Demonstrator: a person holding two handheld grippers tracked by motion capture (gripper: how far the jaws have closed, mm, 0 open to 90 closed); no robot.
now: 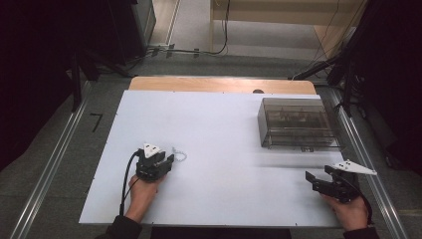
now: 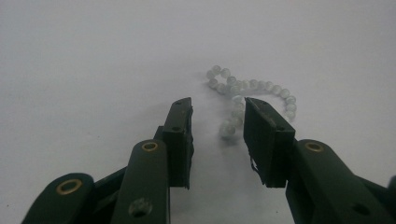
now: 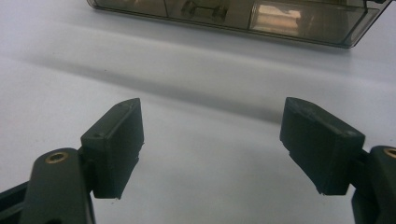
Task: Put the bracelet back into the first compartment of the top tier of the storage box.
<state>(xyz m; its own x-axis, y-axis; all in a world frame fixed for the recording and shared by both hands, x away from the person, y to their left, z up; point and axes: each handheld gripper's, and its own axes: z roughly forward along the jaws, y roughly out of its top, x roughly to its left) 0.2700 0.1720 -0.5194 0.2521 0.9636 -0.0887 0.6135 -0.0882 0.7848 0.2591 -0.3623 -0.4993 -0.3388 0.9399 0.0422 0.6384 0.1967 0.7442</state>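
A short string of pale, translucent beads (image 2: 252, 86) lies curled on the white tabletop (image 1: 219, 124). In the high view the beads (image 1: 179, 154) sit just right of my left gripper (image 1: 169, 159). Seen along its own jaws, my left gripper (image 2: 217, 106) has them partly apart around the near end of the string. A few beads lie close against the right pad (image 2: 261, 135), and the left pad stands clear of them. My right gripper (image 1: 318, 173) rests at the table's right front, jaws wide apart. Nothing lies between the jaws of the right gripper (image 3: 212, 112).
A smoky transparent plastic box (image 1: 296, 124) with small items inside stands at the back right, just beyond the right gripper; the box's (image 3: 233, 11) front wall runs along the top of the right gripper view. A wooden strip (image 1: 219, 84) borders the far edge. Metal rails flank both sides.
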